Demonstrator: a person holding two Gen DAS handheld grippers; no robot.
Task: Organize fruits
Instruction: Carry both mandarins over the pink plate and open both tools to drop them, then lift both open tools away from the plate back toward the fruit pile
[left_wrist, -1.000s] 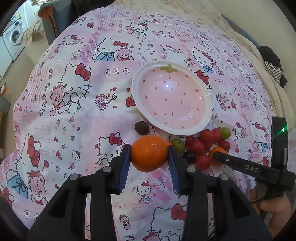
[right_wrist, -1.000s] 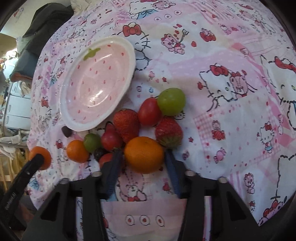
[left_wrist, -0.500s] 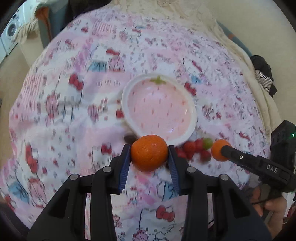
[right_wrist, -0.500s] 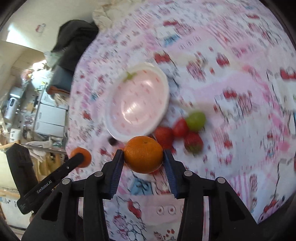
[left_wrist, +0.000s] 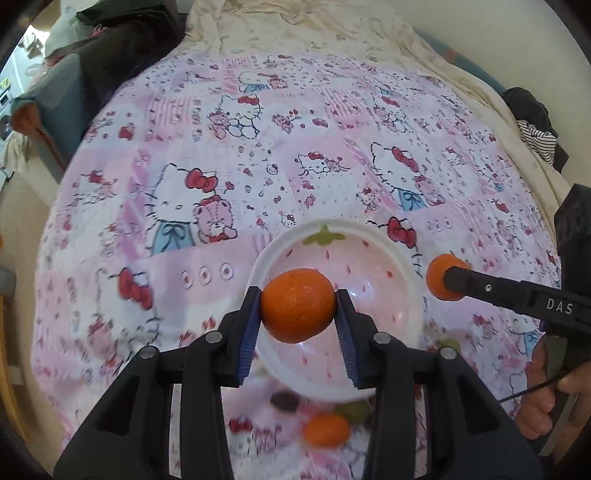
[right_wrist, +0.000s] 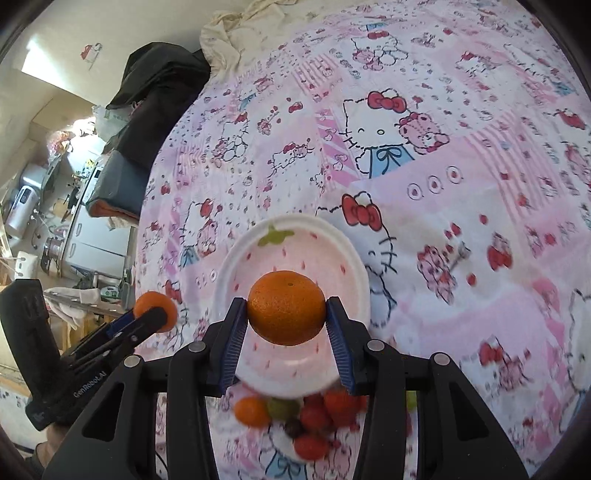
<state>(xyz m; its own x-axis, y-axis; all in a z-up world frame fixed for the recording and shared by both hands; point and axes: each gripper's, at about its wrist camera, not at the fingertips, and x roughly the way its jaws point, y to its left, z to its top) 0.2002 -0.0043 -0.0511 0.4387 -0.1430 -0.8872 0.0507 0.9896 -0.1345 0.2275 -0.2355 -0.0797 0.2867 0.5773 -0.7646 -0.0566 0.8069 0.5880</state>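
My left gripper (left_wrist: 298, 308) is shut on an orange (left_wrist: 295, 295) and holds it above the near side of a pink strawberry-patterned bowl (left_wrist: 369, 230). My right gripper (right_wrist: 286, 312) is shut on a second orange (right_wrist: 284, 299), also above the bowl (right_wrist: 332, 230). Each gripper shows in the other's view with its orange: the right gripper (left_wrist: 448, 282) beside the bowl's right rim, the left gripper (right_wrist: 157, 314) off its left rim. Loose fruit lies on the cloth in front of the bowl: a small orange (right_wrist: 252, 410), a green grape (right_wrist: 282, 406), red fruits (right_wrist: 332, 404) and a dark grape (right_wrist: 293, 426).
The bowl sits on a pink cartoon-print cloth (left_wrist: 184, 166) over a bed. Dark clothing (left_wrist: 122, 44) and a pale sheet (left_wrist: 314, 29) lie at the far edge. A hand (left_wrist: 543, 398) grips the right gripper's handle. Household appliances (right_wrist: 85, 229) stand beyond the bed's left edge.
Both grippers have lifted their oranges off the fruit pile and carried them forward over the bowl. The loose fruit now lies behind the fingertips, low in both views.
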